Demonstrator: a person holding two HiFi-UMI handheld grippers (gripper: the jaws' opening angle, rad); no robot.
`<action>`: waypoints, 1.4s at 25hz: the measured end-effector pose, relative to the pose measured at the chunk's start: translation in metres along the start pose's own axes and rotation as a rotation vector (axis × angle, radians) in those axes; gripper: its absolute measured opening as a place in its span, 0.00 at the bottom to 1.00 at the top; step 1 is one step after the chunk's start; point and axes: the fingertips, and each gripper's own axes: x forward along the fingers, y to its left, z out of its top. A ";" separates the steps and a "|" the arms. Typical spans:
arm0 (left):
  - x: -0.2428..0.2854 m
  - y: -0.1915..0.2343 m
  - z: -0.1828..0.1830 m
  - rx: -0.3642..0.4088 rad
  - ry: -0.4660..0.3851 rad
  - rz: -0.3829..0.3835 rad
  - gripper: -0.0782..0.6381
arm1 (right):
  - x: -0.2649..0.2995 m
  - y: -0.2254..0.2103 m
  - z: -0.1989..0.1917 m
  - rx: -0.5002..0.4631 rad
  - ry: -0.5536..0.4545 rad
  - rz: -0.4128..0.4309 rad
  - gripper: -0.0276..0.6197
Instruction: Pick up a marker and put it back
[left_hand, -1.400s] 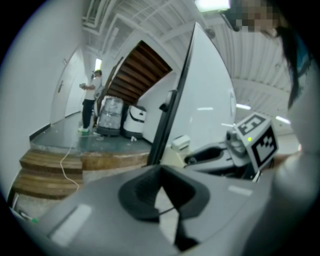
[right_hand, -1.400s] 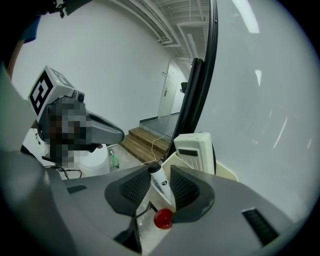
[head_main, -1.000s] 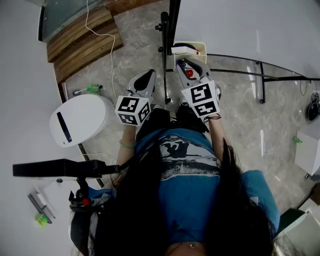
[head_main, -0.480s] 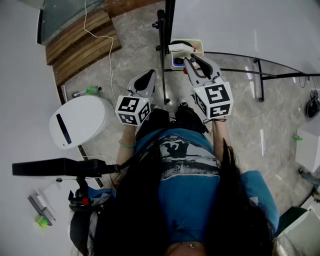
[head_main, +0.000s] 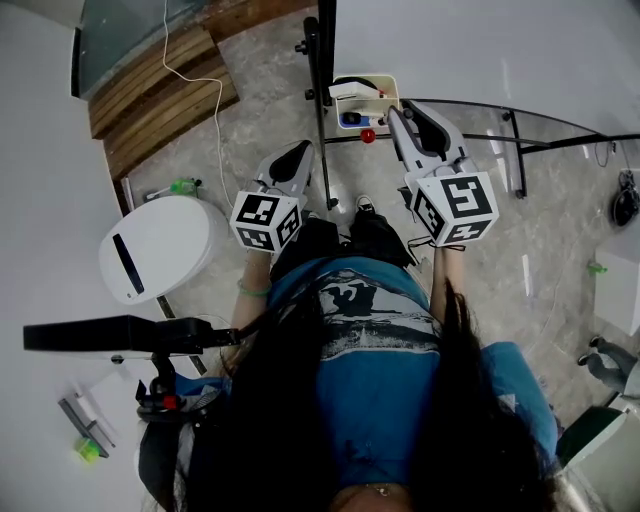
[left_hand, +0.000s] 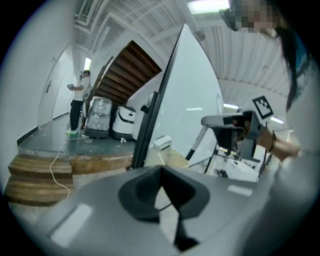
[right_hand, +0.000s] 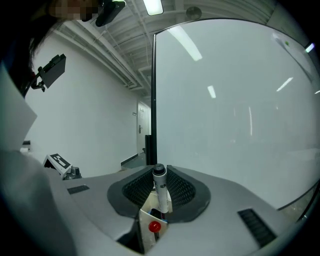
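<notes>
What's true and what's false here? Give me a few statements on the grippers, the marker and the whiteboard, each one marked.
1. The right gripper holds a marker. True; its fingers have just been closing, with the marker between them.
2. The left gripper holds a marker as well. False; nothing is between its fingers.
3. A whiteboard stands in front of the right gripper. True.
4. The marker lies level across the fingers. False; it stands upright between them.
</notes>
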 end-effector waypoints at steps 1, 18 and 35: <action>0.000 -0.001 0.000 0.001 0.001 -0.003 0.11 | -0.002 -0.002 0.000 0.005 -0.003 -0.006 0.17; -0.001 -0.007 -0.011 0.073 0.061 -0.004 0.11 | -0.008 -0.001 -0.001 0.026 -0.009 -0.006 0.17; -0.006 0.002 -0.009 0.019 0.030 0.014 0.11 | -0.004 0.002 -0.003 0.030 0.002 0.003 0.17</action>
